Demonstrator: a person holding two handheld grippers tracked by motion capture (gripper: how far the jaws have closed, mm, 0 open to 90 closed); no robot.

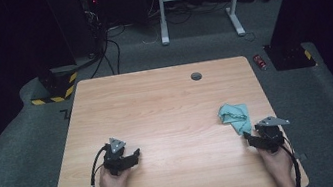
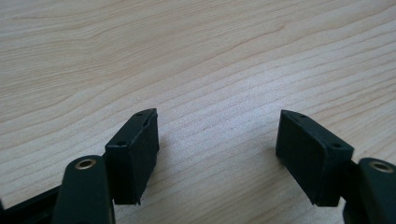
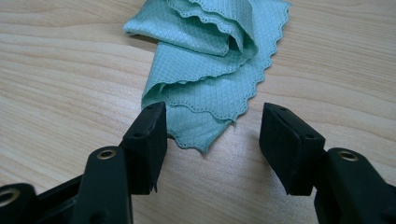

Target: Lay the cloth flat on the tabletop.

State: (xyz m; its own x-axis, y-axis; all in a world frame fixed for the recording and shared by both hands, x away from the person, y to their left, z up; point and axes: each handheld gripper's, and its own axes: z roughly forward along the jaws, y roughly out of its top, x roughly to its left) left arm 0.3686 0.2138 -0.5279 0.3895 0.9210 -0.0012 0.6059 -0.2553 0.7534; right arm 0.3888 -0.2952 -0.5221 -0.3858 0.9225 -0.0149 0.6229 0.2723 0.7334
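The right tongs [image 3: 212, 140] are held apart, the near corner of the crumpled green cloth [image 3: 210, 70] framed between them on the worktop [image 3: 56, 79]; that scalloped corner is best pinched low. The left tongs [image 2: 217, 149] are spread over bare wood.

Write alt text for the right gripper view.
A crumpled mint-green cloth with scalloped edges lies on a light wood-grain table, its nearest corner reaching between the open black jaws of the right gripper. The jaws rise from the bottom edge and are not closed on the cloth.
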